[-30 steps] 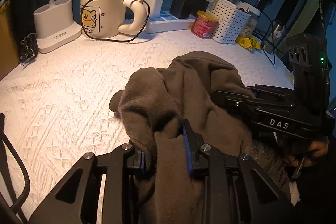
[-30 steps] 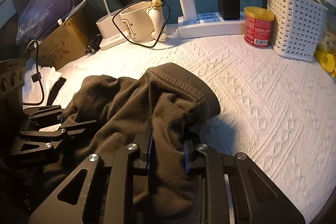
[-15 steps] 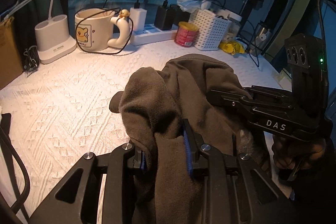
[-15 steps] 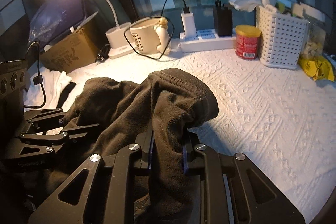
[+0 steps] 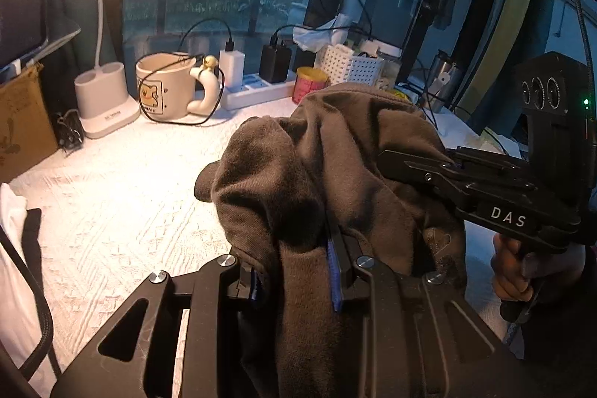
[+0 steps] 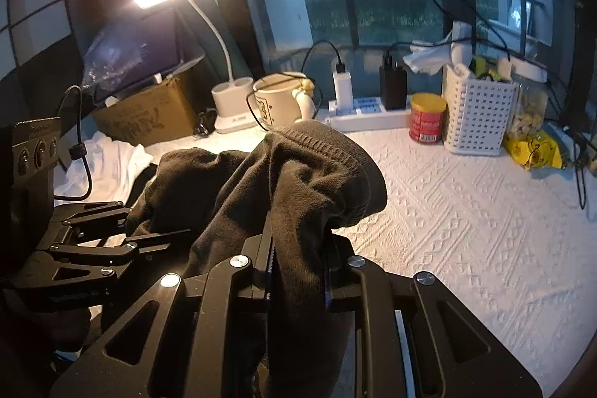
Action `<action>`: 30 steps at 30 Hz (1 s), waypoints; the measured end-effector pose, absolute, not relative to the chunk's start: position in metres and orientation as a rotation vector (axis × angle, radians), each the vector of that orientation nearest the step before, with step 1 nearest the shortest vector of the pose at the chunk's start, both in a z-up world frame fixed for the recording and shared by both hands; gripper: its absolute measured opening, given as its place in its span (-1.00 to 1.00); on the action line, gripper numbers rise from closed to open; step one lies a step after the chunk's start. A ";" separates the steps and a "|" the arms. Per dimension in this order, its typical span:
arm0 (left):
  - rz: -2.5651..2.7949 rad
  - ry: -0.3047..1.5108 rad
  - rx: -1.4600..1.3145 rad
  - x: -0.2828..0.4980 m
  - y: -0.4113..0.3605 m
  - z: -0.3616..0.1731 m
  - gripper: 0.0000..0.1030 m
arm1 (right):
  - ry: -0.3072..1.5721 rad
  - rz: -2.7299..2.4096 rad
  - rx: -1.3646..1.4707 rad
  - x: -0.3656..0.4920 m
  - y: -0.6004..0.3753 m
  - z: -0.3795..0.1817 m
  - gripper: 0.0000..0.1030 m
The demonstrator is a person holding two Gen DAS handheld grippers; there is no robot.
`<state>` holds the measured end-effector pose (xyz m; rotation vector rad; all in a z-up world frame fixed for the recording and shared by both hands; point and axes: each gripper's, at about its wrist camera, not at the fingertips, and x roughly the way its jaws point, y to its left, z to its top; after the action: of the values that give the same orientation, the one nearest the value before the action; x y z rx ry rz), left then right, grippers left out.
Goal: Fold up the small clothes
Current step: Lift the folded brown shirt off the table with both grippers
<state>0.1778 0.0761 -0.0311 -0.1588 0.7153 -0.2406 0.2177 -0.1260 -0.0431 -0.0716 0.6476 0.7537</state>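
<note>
Above a white textured bedspread [image 6: 466,211], a bunched dark brown garment [image 5: 317,174] hangs betw. 2 grippers. Left gripper [image 5: 298,271] & right gripper [image 6: 298,271] each pinch its fabric tight.

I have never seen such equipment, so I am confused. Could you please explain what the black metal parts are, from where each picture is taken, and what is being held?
There is no robot here. A person holds one tool in each hand, and each tool carries a camera looking forward along its two fingers.

In the left camera's picture, the left hand-held gripper is shut on a brown garment; the other tool shows at the right. In the right camera's picture, the right hand-held gripper is shut on the same garment, bunched between the two.

The surface is a white textured cloth. At its back stand a mug, a lamp base, a red can and a white basket.
</note>
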 end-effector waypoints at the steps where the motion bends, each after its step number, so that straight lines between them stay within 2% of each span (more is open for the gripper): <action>1: -0.241 0.710 -0.156 0.175 0.075 -0.030 -0.52 | 0.639 0.755 -0.073 0.214 -0.128 -0.040 -0.62; 30: -0.212 0.422 -0.139 0.078 0.077 0.041 -0.59 | 0.306 0.822 -0.110 0.089 -0.150 0.057 -0.66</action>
<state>0.0778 0.0770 0.0407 -0.1393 0.4220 -0.2118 0.0892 -0.1498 0.0567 -0.1101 0.3059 0.8217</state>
